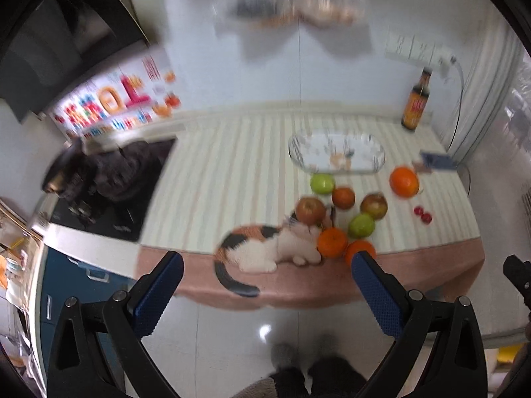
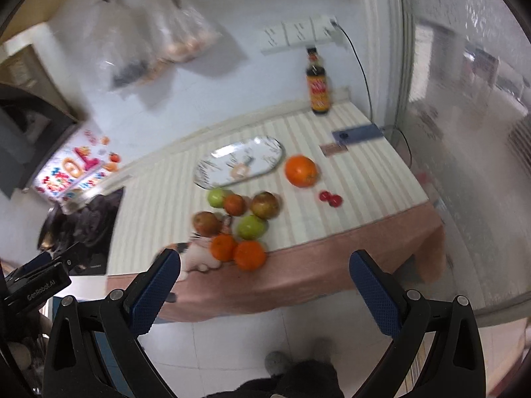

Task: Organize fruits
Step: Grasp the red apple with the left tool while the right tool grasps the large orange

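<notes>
Seen from the left wrist: left tongs (image 1: 267, 265) spread wide and empty, held above the floor, short of the worktop (image 1: 232, 152) edge, probably at the start of the approach. Ahead and slightly right of the tongs, a loose cluster of fruit on the striped cloth: a green apple (image 1: 322, 183), a small orange (image 1: 343, 197), two red-brown apples (image 1: 310, 211) (image 1: 374, 206), a second green apple (image 1: 361, 226), and two oranges (image 1: 332, 241) (image 1: 360, 250) nearest the cloth's pink hem, one partly hidden behind the right blue pad. Farther right, well apart from the cluster, a large orange (image 1: 404, 182) and small red fruits (image 1: 422, 214). Beyond the cluster, an empty oval plate (image 1: 337, 153), likely the destination, set just behind the fruit for a short carry. Directly ahead, a calico cat print or toy (image 1: 262, 248) touching the nearest orange; which, impossible to tell. Far left, a dark stove (image 1: 116, 182); far right at the back, a sauce bottle (image 1: 416, 102). Much blur throughout. Seen from the right wrist: right tongs (image 2: 265, 267) likewise spread and holding nothing, off the worktop edge. Same cluster ahead and slightly left, plate (image 2: 239, 162) behind it, large orange (image 2: 300, 170) straight ahead, red fruits (image 2: 331, 198) just right of centre, bottle (image 2: 317, 89) at the back wall, a phone (image 2: 358, 134) near the far right corner. Nothing moved to the plate yet.
</notes>
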`<state>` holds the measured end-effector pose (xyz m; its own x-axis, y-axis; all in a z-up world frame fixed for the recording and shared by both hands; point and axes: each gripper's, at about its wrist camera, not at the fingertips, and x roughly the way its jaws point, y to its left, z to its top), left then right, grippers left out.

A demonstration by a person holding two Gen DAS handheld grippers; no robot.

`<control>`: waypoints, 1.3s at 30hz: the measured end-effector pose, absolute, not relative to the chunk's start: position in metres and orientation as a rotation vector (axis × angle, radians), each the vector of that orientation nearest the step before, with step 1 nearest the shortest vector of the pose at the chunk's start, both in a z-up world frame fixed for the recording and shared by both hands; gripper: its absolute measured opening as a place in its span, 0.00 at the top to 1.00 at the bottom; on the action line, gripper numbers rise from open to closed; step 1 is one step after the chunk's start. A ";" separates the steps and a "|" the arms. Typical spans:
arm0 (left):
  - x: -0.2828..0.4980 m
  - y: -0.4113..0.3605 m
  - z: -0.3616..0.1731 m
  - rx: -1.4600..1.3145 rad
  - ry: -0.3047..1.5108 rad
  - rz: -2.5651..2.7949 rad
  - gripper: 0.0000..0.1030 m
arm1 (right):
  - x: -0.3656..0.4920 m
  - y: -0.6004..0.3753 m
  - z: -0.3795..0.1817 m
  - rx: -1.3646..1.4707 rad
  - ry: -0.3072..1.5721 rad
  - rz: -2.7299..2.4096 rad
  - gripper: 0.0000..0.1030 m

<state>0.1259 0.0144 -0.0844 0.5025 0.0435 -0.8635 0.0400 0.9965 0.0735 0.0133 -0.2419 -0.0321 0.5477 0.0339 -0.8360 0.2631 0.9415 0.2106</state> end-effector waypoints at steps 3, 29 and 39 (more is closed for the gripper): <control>0.156 0.010 -0.115 0.067 1.131 0.006 0.00 | 0.048 -0.263 -0.059 0.350 1.041 -0.158 0.00; 0.347 -0.021 -0.329 -0.203 1.661 0.180 0.01 | 0.388 -0.326 -0.314 0.069 1.575 0.040 0.00; 0.362 -0.031 -0.358 -0.206 1.694 0.130 0.31 | 0.404 -0.311 -0.349 0.056 1.651 0.067 0.02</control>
<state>0.3623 -0.0315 -0.3580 -0.1233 -0.0608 -0.9905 -0.2114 0.9768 -0.0336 0.4037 -0.3111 -0.3490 -0.0813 0.0770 -0.9937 -0.0037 0.9970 0.0776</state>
